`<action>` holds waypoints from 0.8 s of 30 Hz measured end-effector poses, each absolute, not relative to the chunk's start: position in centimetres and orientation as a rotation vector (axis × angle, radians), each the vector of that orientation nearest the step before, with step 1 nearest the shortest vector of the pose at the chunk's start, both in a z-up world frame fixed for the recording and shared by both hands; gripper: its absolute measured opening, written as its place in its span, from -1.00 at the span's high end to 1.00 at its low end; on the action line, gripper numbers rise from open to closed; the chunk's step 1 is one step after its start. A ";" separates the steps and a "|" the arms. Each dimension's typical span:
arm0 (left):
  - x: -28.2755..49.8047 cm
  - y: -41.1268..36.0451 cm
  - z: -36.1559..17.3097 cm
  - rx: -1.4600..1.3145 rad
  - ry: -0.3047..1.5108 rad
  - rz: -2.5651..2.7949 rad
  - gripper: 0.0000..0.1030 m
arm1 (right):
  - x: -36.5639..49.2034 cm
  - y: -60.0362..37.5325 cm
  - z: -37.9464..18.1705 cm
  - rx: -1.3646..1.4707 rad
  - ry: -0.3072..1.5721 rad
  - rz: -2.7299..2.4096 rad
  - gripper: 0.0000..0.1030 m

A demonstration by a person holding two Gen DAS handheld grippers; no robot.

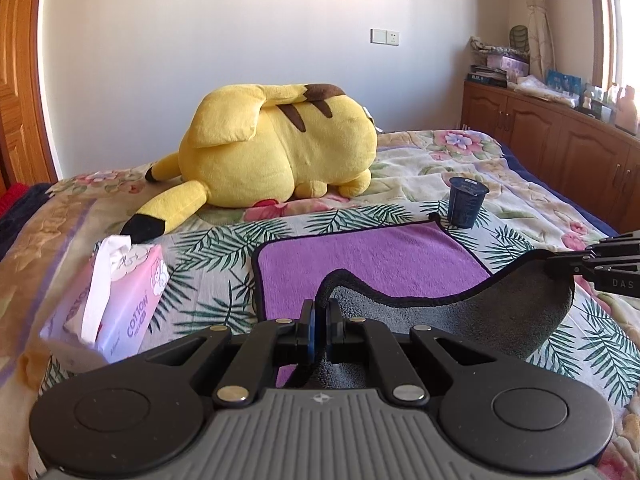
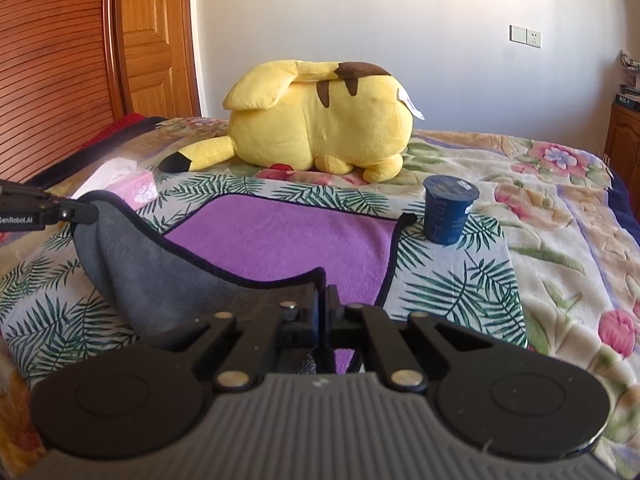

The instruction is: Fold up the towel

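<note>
A towel [image 1: 360, 256], purple on top, grey underneath, with a dark hem, lies on the bed's palm-leaf cloth; it also shows in the right wrist view [image 2: 280, 236]. Its near edge is lifted, showing the grey side [image 1: 500, 312]. My left gripper [image 1: 320, 308] is shut on the near left corner. My right gripper [image 2: 323, 300] is shut on the near right corner. Each gripper shows in the other's view, the right one [image 1: 560, 262] and the left one [image 2: 86, 213], pinching the raised hem.
A dark blue cup [image 1: 466, 202] stands just past the towel's far right corner. A pink tissue pack [image 1: 116, 300] lies to the left. A big yellow plush toy [image 1: 276, 148] lies behind. A wooden cabinet [image 1: 560, 136] runs along the right.
</note>
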State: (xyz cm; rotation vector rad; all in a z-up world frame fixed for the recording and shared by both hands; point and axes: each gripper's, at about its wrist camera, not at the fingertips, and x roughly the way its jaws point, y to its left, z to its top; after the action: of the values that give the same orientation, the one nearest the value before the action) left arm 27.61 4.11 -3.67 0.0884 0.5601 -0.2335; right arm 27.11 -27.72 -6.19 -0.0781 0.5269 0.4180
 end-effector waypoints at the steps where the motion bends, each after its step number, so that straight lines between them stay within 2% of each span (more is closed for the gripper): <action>1: 27.8 4.1 -3.7 0.092 0.559 -0.235 1.00 | 27.2 -27.7 -6.1 -0.079 0.522 0.420 0.93; 24: 31.1 3.2 -1.9 0.119 0.484 -0.235 1.00 | 30.8 -28.5 -5.5 -0.064 0.473 0.423 0.94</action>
State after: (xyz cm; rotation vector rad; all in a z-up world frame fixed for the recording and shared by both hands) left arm 31.14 3.25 -1.87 0.1194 0.4844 -0.2348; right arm 30.82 -28.52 -5.48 -0.0638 0.4731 0.4230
